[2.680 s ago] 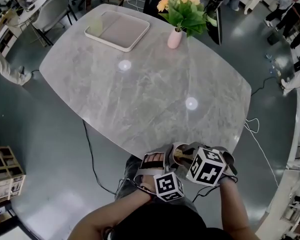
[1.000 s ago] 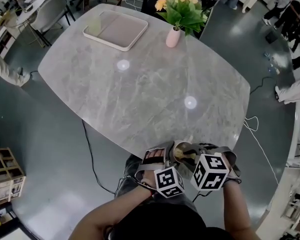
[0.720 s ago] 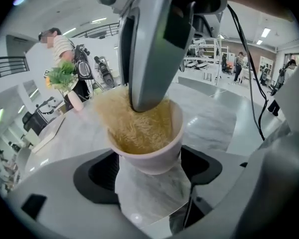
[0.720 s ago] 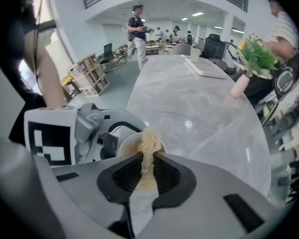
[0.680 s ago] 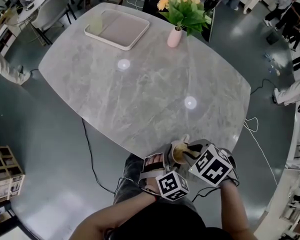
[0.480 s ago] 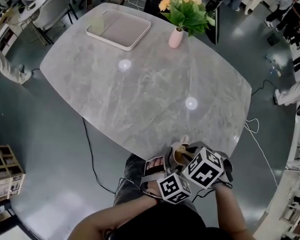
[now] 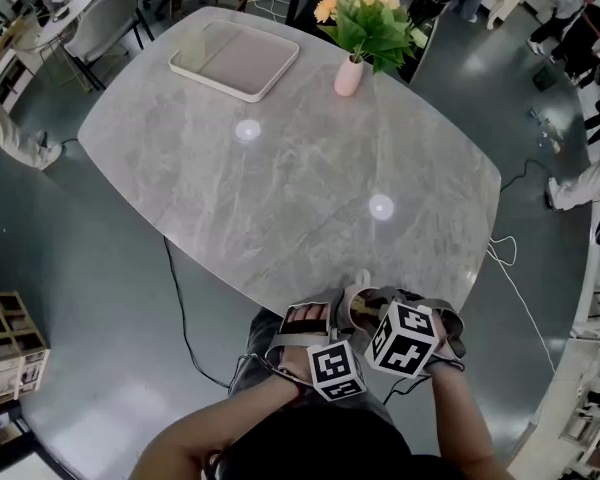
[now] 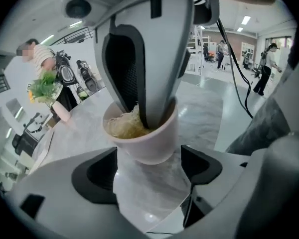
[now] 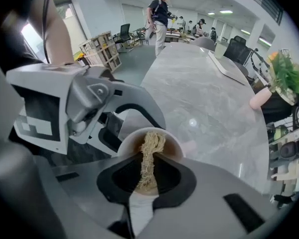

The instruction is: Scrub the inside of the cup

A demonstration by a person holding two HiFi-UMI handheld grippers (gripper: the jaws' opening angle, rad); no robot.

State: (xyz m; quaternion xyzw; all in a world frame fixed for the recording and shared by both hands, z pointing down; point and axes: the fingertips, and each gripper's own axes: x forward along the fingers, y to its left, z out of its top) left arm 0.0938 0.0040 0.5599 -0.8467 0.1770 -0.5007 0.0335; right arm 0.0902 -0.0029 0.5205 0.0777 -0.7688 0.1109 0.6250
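A pale pink cup [image 8: 150, 142] is held in the air just off the table's near edge, and my left gripper [image 8: 149, 171] is shut on its lower sides. My right gripper [image 9: 148, 176] is shut on a straw-coloured fibrous scrubber [image 9: 150, 156]. Its fingers [image 8: 159, 68] reach down from above into the cup [image 9: 134, 133], and the scrubber [image 8: 123, 126] is pressed against the inner wall. In the head view the cup [image 7: 358, 306] sits between the two marker cubes, left gripper [image 7: 325, 330] on its left, right gripper [image 7: 375, 316] over it.
The grey marble table [image 7: 280, 178] stretches away in front. A cream tray [image 7: 236, 60] lies at its far left and a pink vase with flowers [image 7: 349, 74] at the far middle. Cables run over the floor [image 7: 180, 318]. People stand at the room's edges.
The right gripper's cube has shifted and turned over the cup from frame to frame, with the scrubber still inside. The left gripper and cup have only wobbled slightly by the table edge.
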